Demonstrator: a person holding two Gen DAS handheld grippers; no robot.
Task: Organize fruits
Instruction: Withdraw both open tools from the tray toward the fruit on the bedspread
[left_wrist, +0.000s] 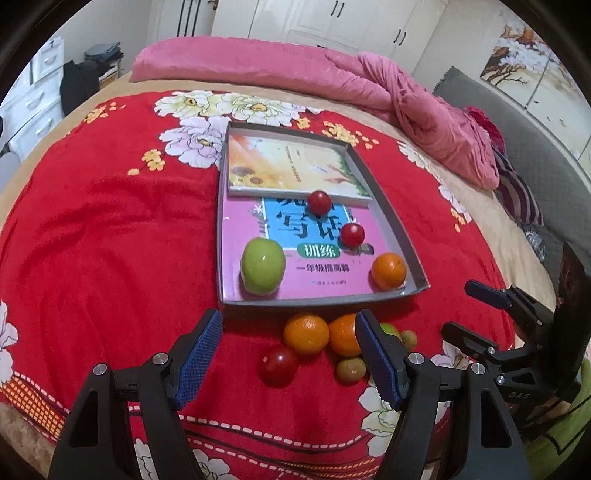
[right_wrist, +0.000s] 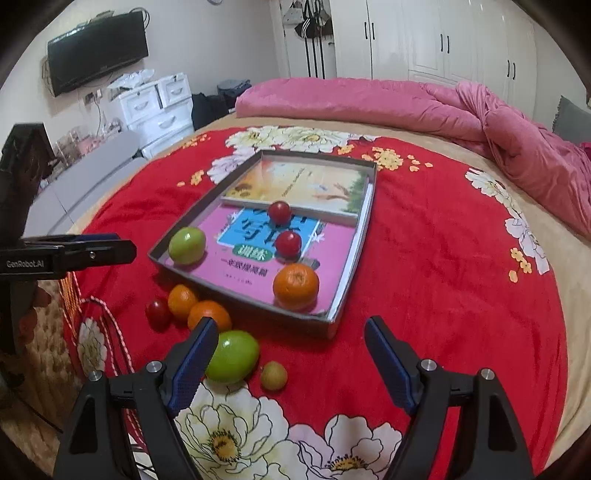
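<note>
- The grey tray (left_wrist: 388, 206) has low thin walls, and wide red blanket (left_wrist: 110, 240) lies left of it.
- In the tray sit a shiny green apple (left_wrist: 262, 265), two round tomatoes and an orange (left_wrist: 388, 270).
- More fruit lies just near the tray's near wall: oranges (left_wrist: 306, 333), a tomato (left_wrist: 277, 364), small brown-green fruits.
- The left claw (left_wrist: 290, 362) is wide open, holding nothing.
- The right claw (right_wrist: 291, 365) is wide open too; another green apple (right_wrist: 233, 355) sits by its left finger.

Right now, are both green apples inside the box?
No: one green apple lies in the box, the other green apple lies on the red blanket outside it.
</note>
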